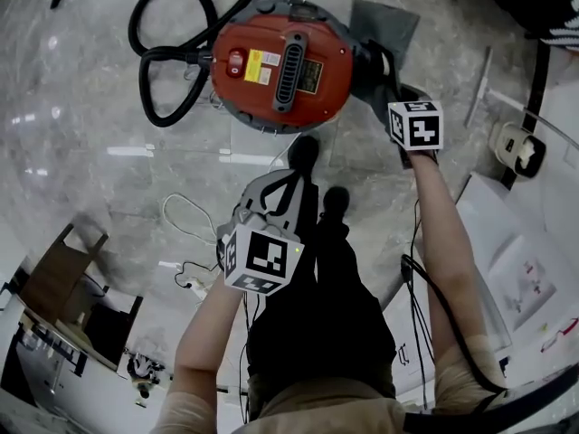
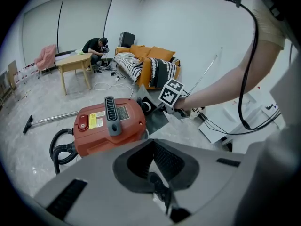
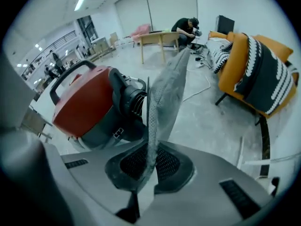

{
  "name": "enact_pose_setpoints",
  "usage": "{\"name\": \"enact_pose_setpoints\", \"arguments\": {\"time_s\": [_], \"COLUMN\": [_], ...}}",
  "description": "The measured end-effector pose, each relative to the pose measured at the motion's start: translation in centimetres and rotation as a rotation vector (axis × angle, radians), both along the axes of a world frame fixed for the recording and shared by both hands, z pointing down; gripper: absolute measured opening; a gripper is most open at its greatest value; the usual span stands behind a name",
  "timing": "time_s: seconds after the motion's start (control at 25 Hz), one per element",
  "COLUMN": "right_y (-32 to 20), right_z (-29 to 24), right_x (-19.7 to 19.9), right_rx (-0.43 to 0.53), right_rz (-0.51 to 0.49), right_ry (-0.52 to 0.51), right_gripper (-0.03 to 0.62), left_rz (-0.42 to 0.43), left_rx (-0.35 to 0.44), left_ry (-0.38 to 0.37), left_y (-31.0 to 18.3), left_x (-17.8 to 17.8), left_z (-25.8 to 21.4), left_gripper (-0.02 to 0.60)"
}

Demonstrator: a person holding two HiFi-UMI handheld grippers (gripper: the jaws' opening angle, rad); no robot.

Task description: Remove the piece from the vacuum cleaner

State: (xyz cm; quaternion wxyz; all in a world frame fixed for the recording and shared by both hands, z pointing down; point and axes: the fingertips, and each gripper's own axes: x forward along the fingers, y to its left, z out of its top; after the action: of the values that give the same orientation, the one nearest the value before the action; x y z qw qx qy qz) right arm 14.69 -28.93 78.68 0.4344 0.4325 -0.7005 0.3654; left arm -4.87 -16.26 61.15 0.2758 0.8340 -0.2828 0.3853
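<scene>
Now the right gripper (image 3: 149, 166) is clenched on the grey flat piece (image 3: 165, 98), just right of the red vacuum cleaner (image 3: 84, 102); left gripper (image 2: 153, 163) clenched empty, held near.

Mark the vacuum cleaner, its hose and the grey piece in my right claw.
vacuum cleaner (image 1: 336, 57), head view, red lid right of the handle.
hose (image 1: 176, 54), head view, stretch running into the body.
grey piece (image 3: 164, 93), right gripper view, middle of its mesh face.

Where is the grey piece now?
In the head view, the grey piece is just right of the red vacuum cleaner, clamped in the right tongs.
</scene>
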Motion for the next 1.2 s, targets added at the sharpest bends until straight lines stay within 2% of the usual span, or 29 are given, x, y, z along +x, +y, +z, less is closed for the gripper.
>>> {"name": "enact_pose_setpoints", "arguments": {"time_s": [0.12, 0.16, 0.24, 0.28, 0.4, 0.64, 0.92, 1.04, 1.12, 1.2], "right_y": [-0.4, -0.6, -0.9, -0.9, -0.8, -1.2, -1.4, -1.7, -1.5, -0.6], "right_z": [0.3, 0.5, 0.5, 0.4, 0.0, 0.1, 0.0, -0.1, -0.1, -0.3], "right_x": [0.4, 0.9, 2.1, 2.3, 1.9, 2.4, 2.6, 2.9, 2.7, 1.7], "right_rx": [-0.008, -0.022, -0.058, -0.064, -0.050, -0.029, -0.001, 0.018, 0.010, -0.017], "right_rz": [-0.052, -0.022, 0.103, 0.115, 0.036, 0.075, 0.044, 0.071, 0.105, 0.080], "right_ry": [0.024, 0.011, -0.070, -0.079, -0.021, -0.046, -0.010, 0.002, -0.018, -0.064], "right_gripper": [0.017, 0.015, 0.014, 0.014, 0.012, 0.012, 0.014, 0.014, 0.014, 0.014], "left_rz": [0.006, 0.010, 0.016, 0.016, 0.018, 0.033, 0.012, 0.009, 0.011, 0.015], "left_rx": [0.003, 0.002, 0.000, -0.003, -0.020, -0.005, 0.000, -0.008, -0.013, -0.020], "left_ry": [-0.001, -0.002, 0.000, 0.002, 0.003, 0.022, -0.003, -0.006, -0.003, 0.001], "left_y": [-0.1, -0.1, 0.2, 0.4, 1.0, 0.4, 0.2, 0.7, 1.0, 1.4], "left_x": [0.2, 0.2, 0.4, 0.4, 0.8, 2.1, 0.0, -0.8, -1.1, -1.2], "left_z": [0.1, 0.2, 0.3, 0.3, 0.9, 0.4, 0.7, 1.0, 1.4, 1.8], "left_gripper": [-0.006, -0.006, -0.006, -0.006, -0.006, -0.006, -0.006, -0.006, -0.006, -0.006]}}
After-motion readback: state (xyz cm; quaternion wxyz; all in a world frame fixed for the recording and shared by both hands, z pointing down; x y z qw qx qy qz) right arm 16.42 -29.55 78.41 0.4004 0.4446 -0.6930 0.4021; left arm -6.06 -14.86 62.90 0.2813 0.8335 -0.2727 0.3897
